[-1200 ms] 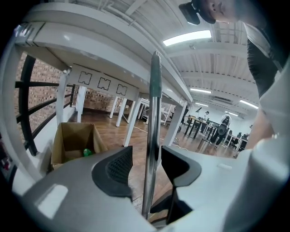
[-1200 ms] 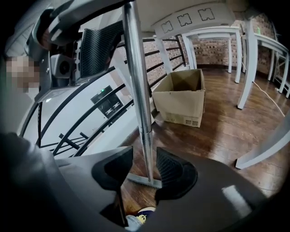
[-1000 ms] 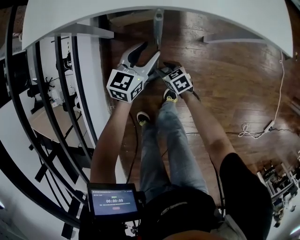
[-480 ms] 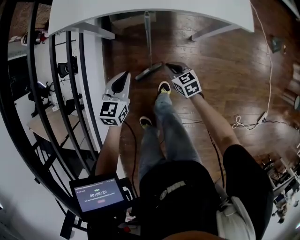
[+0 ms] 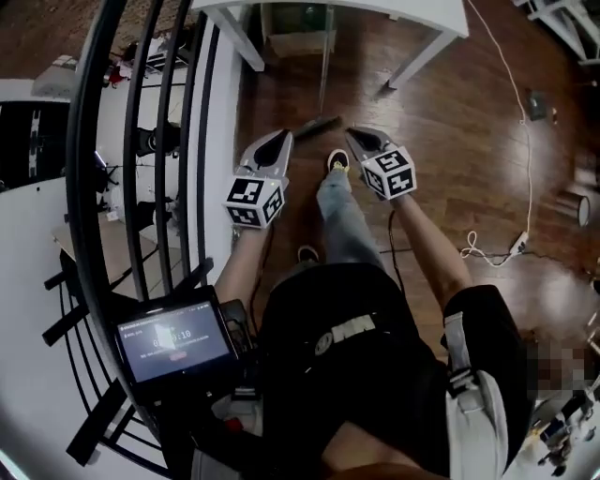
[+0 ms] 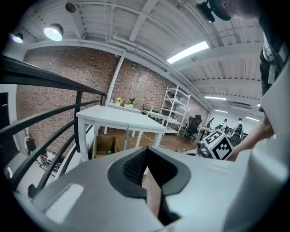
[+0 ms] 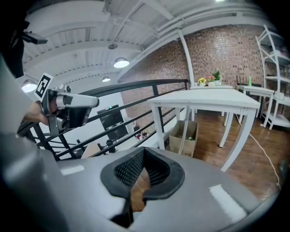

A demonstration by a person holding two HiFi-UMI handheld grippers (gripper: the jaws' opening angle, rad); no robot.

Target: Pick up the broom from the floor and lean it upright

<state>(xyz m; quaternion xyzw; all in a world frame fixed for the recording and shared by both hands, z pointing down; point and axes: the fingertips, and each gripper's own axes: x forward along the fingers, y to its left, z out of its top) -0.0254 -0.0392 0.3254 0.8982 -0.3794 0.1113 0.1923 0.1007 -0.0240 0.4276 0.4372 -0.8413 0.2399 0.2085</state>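
**Grippers.** The left gripper [image 5: 279, 138] and the right gripper [image 5: 357, 135] are held out in front of the standing person, just above the shoes. Each gripper view shows its jaws closed, pad tips meeting, with nothing between them. Neither tool touches the broom.

**Task item.** The broom [image 5: 324, 80] is off the floor as a lying object. Its head [image 5: 315, 124] sits on the wood floor [image 5: 450, 141] just beyond the gripper tips. The handle rises from the head toward the edge of the white table [image 5: 422, 11]. In both gripper views the handle reads as a thin, near-vertical pole at the table front. The contact between handle and table edge is too small to confirm.

**Progress, as judged.** Pick-up and leaning appear complete, because the broom stands unaided with both tools clear of it. No step looks outstanding, unless the lean proves unstable. The head rests on smooth boards, so a slide at the foot is the likely fault.

**Containers.** One open cardboard box [image 7: 176, 144] stands on the floor under the table, just behind the handle. A small green item [image 7: 190, 138] lies inside it, and its nature cannot be told. The other contents are not visible. Small potted plants stand on the far table edge, well apart from the broom.
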